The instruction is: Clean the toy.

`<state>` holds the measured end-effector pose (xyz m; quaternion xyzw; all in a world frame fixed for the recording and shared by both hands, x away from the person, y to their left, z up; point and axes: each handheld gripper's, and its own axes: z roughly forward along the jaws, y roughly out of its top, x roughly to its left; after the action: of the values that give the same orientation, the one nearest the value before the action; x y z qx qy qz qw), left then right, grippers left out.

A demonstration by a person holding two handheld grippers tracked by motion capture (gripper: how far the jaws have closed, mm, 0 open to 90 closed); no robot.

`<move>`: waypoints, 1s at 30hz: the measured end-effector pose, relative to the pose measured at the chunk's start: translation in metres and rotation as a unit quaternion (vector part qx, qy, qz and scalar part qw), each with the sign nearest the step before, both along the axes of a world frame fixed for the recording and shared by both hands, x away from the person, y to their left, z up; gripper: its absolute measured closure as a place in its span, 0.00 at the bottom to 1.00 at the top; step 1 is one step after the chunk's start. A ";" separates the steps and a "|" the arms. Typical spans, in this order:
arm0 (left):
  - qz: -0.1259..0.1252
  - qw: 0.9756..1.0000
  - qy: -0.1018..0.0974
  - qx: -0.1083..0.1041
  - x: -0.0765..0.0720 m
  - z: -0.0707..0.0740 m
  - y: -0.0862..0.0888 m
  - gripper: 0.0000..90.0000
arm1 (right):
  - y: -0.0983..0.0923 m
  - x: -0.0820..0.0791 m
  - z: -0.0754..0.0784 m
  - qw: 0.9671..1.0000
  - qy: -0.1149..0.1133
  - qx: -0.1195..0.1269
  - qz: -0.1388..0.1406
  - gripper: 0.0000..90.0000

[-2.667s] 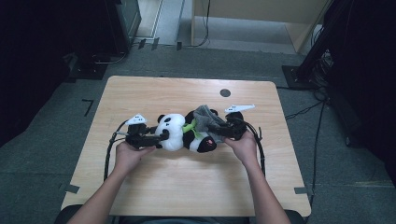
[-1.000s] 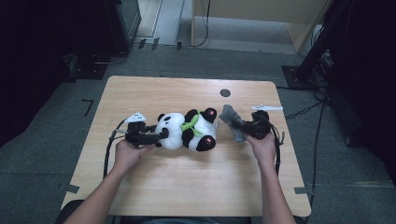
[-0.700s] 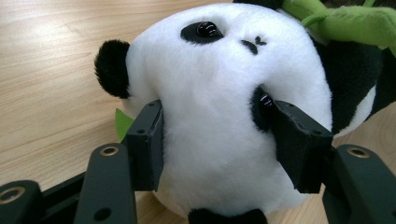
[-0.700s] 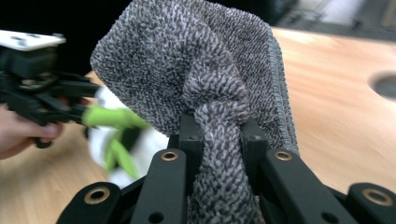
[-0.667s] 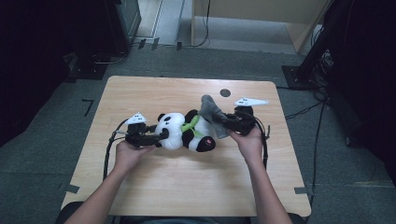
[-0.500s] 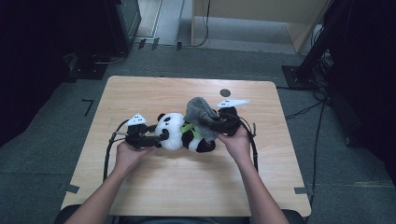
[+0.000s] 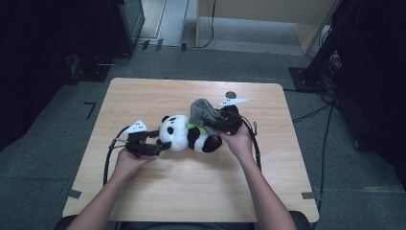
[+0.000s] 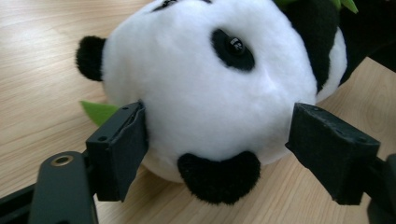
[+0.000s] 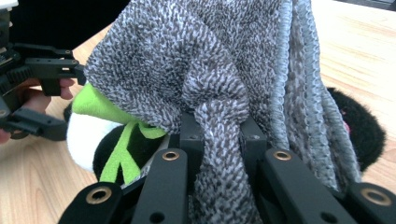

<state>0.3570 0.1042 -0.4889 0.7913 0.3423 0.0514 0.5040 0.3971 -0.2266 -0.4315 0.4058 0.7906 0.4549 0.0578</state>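
High view: we had the plush panda (image 7: 184, 136) lying on its side about mid-table (image 7: 143, 91), head toward our left. The left gripper (image 7: 154, 143) sat right at the head, and the right gripper (image 7: 218, 125) was up against the body with the grey knit garment (image 7: 203, 109) bunched on top of the toy.

Left gripper view: both black pads flanked the panda's white head (image 8: 210, 88). The left pad (image 8: 126, 149) was just brushing the fur, the other stood clear of it, so we'd call that released, not a grip. Those jaws had just been opening, with the head between them. A bit of green leaf (image 8: 98, 112) poked out from under the head.

Right gripper view: jaws clenched tight on a fold of the grey knit (image 9: 219, 154), which hung draped over the panda's black body (image 9: 112, 154) and its green collar (image 9: 100, 105). One black foot (image 9: 357, 128) stuck out past the cloth. Our other gripper (image 9: 44, 77) showed off to the side.

Progress: honestly looked about halfway to us. The knit thing was carried to the toy and lying over it, but we couldn't see any limb or the head actually inside it.

Left to do: probably work the opening over the panda, pull it down, then let go.
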 end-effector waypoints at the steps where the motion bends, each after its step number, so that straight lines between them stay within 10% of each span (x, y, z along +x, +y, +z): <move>1: 0.000 1.000 -0.004 0.000 0.000 -0.001 -0.002 0.19 | 0.000 0.001 0.000 1.000 0.001 -0.001 0.001 0.87; 11: 0.020 0.999 -0.026 -0.006 0.004 -0.016 -0.011 0.14 | -0.002 0.010 -0.004 1.000 0.013 0.017 -0.006 0.87; 15: 0.034 0.999 -0.033 0.001 0.002 -0.016 -0.011 0.33 | 0.000 0.007 -0.001 1.000 0.009 0.009 -0.011 0.87; 22: 0.041 0.999 -0.029 0.019 -0.006 -0.003 -0.015 0.49 | -0.001 -0.011 0.045 0.999 -0.039 0.018 -0.028 0.87; 30: 0.039 0.999 -0.025 0.022 -0.011 0.004 -0.018 0.50 | 0.057 -0.034 0.054 0.998 -0.052 -0.011 0.037 0.87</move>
<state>0.3458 0.0861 -0.4848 0.7868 0.3593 0.0983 0.4922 0.3631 -0.1700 -0.3777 0.3514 0.8057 0.4690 0.0867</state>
